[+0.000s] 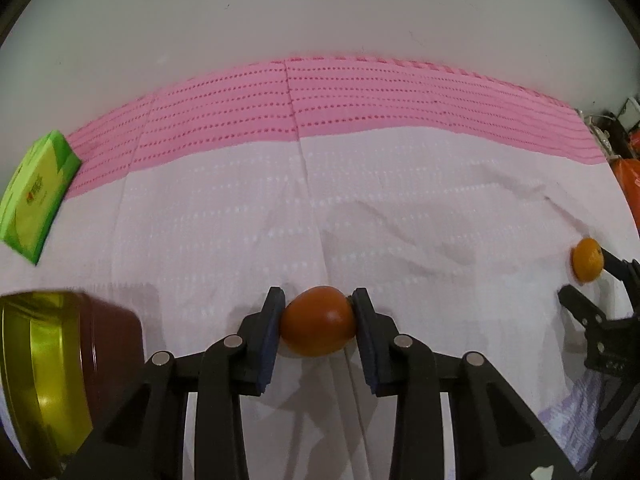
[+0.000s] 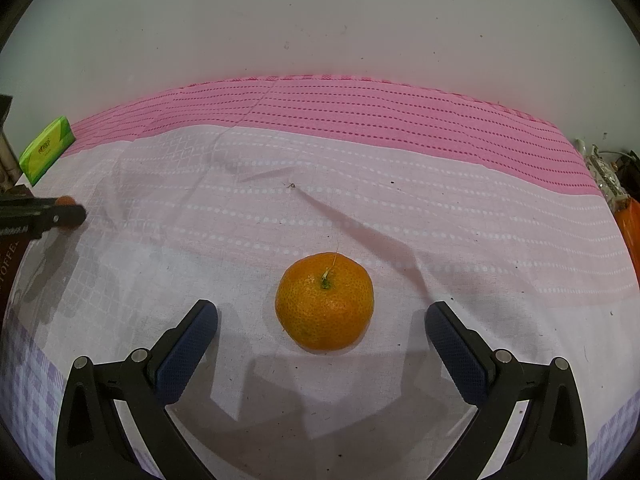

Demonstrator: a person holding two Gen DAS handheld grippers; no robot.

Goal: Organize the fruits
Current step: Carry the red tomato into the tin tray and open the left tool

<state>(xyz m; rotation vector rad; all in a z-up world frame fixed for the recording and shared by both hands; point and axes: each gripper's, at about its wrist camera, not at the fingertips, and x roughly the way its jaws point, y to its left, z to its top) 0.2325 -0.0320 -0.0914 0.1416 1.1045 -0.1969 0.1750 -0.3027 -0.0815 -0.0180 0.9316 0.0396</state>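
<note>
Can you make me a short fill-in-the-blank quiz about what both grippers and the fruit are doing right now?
1. The left gripper is shut on a smooth orange ____.
2. The right gripper has its jaws ____ around the mandarin.
3. The green box lies on the ____ cloth.

Missing words: fruit; open; pink

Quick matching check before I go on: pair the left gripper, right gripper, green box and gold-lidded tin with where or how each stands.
1 left gripper
2 right gripper
3 green box
4 gold-lidded tin

A on the far left of the cloth
B open, on either side of the dimpled orange
C near left, beside the left gripper
D shut on the smooth orange fruit

Pairs: 1-D, 2-B, 3-A, 4-C
</note>
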